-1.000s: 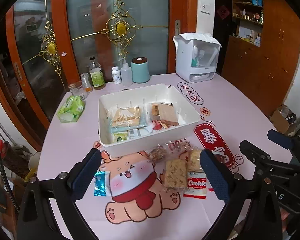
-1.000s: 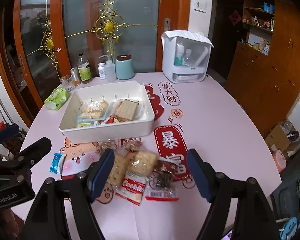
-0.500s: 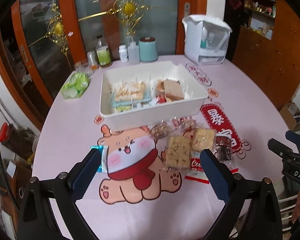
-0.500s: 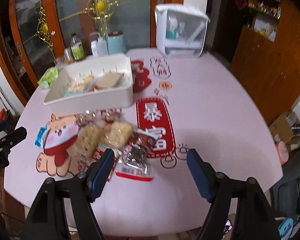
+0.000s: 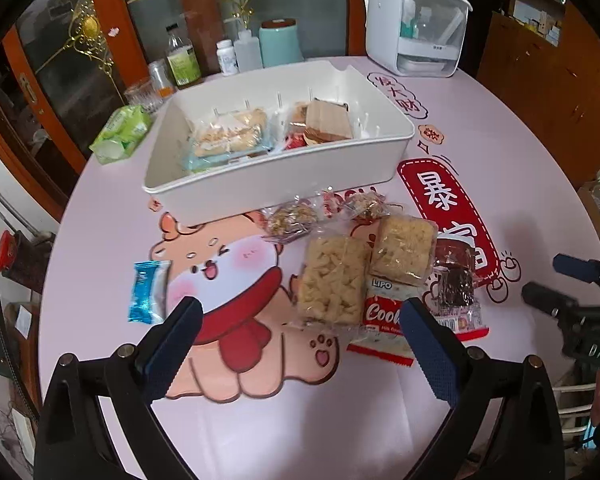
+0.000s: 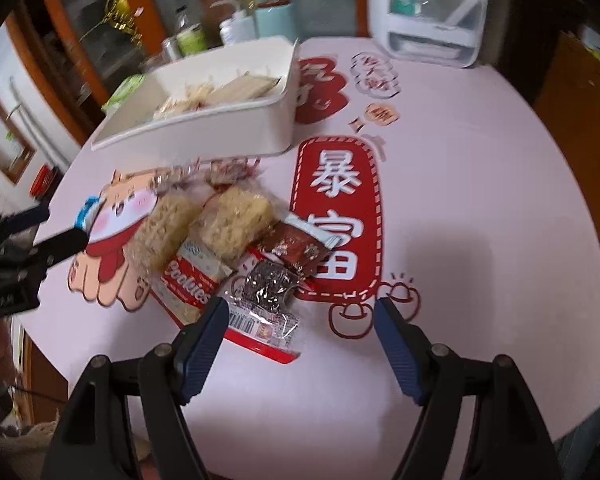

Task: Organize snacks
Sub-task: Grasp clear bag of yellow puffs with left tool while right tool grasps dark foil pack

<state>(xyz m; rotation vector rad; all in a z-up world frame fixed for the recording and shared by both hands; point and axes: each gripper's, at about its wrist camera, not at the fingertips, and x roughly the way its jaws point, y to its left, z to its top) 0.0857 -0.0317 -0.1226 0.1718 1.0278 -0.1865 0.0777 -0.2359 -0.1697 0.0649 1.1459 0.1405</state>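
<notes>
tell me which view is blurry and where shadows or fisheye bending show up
Right wrist view: motion blur smears the white bin and bottles behind it, and a soft shadow lies on the table. Left wrist view: sharp, snack packs readable; the table edge bows and corners go black from the fisheye.

I am counting one white bin sitting toward the tabletop's far edge and two clear packs of pale crackers lying side by side near its front edge. I am also seeing one red cookie packet, one blue wrapper, two dark-wrapped snacks and two small twisted-wrap nut clusters.
</notes>
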